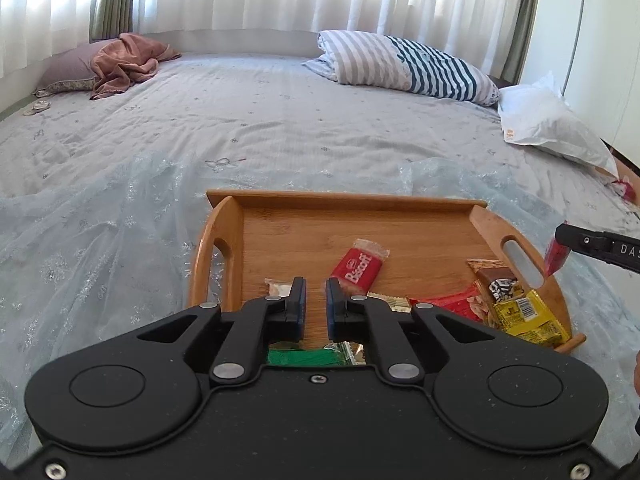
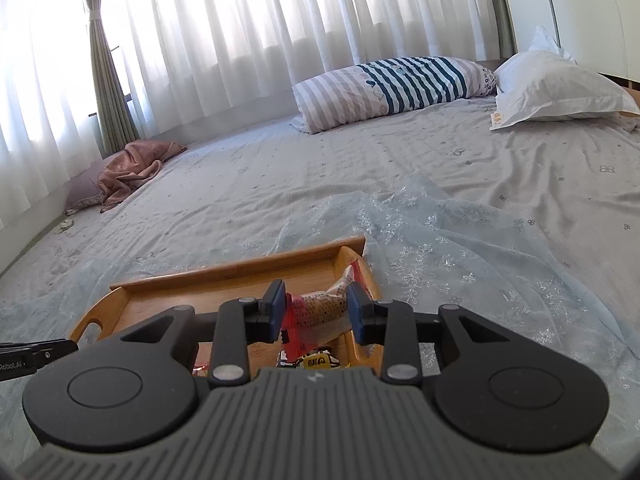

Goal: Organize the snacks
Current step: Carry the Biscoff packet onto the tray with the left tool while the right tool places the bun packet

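Sitting on a crinkly sheer cloth (image 1: 100,216) over the bed (image 1: 280,112), the bamboo tray (image 1: 360,202) has curved ends with slot handles. Flat foil snack packs lie inside: a red Biscoff bar (image 1: 358,266) and a yellow packet (image 1: 528,318) near the right. Left hand-held gripper (image 1: 316,304) hangs over it, pads nearly together, gripping nothing. Right hand-held gripper (image 2: 316,310) is clamped on a glossy pink-and-tan wrapper (image 2: 320,312).

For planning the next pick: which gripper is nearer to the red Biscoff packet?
Left. The left gripper sits just beside the Biscoff packet; the right gripper, holding a snack, is beyond the tray handle.
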Tool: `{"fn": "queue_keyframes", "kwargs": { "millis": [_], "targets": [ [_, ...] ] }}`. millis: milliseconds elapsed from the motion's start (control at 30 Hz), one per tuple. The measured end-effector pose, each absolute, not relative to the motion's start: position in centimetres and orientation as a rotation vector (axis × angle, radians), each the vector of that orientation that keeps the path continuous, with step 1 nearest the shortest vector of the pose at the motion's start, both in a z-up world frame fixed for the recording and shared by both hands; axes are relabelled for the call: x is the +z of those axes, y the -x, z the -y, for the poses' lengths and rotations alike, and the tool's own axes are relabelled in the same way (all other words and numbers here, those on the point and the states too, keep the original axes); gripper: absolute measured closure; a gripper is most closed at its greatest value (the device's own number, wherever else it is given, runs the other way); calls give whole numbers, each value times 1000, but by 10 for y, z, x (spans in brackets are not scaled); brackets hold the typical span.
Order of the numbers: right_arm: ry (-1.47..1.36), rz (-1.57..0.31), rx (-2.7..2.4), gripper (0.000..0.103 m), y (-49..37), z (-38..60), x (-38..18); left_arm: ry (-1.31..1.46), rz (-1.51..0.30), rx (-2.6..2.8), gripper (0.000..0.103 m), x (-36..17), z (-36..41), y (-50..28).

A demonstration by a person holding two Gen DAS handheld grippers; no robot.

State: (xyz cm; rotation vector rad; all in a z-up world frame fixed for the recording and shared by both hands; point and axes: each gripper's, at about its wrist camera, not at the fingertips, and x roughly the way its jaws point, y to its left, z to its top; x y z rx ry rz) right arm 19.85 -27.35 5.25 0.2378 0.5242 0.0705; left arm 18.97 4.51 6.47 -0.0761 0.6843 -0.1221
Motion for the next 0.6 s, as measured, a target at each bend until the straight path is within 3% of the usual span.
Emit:
{"fn": "queue_keyframes", "kwargs": {
  "millis": [133, 600],
  "targets": [
    [-221, -541, 86, 67, -208, 268, 47, 53, -694, -121, 77, 58, -40, -198],
    [-213, -644, 72, 67, -280, 249, 24, 70, -742, -156, 70, 37, -28, -208]
  ]
}}
